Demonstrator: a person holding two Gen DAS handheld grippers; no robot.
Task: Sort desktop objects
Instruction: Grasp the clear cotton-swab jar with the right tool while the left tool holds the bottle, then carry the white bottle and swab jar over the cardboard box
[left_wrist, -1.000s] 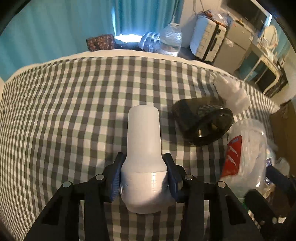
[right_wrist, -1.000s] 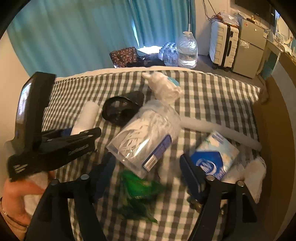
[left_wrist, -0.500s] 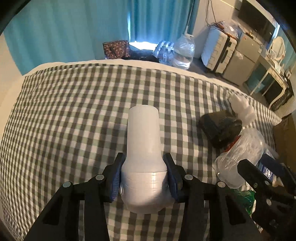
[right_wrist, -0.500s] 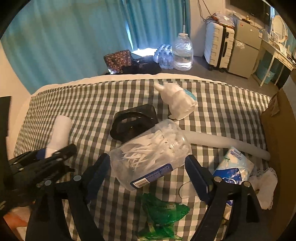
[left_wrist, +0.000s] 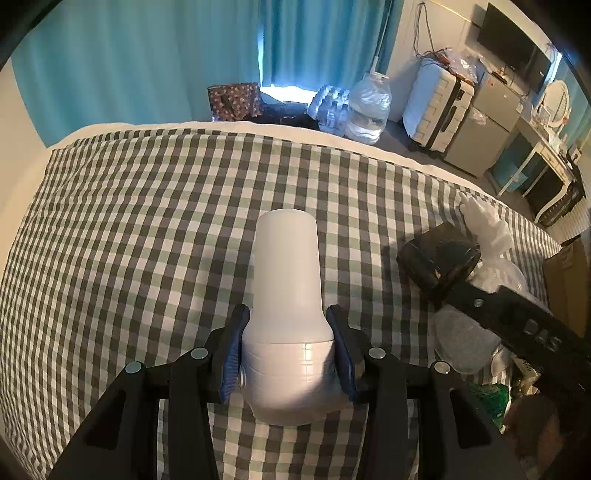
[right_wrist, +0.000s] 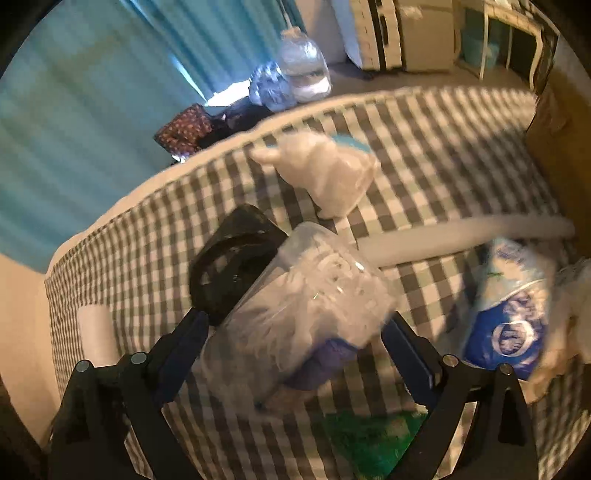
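Right wrist view: right gripper (right_wrist: 295, 354) spread wide, straddling clear plastic jar of white picks (right_wrist: 299, 314); jar lying on side on checked cloth (right_wrist: 443, 147), long axis running dead ahead between blue pads (right_wrist: 184, 343), mouth end far, label end near. Pads apart from jar walls on both sides, judged ready for squeeze across short axis. Black cup (right_wrist: 232, 254) touching jar at far left. Left gripper (left_wrist: 288, 350) clamped on white bottle (left_wrist: 286, 295), cap forward. Right nearer to jar.
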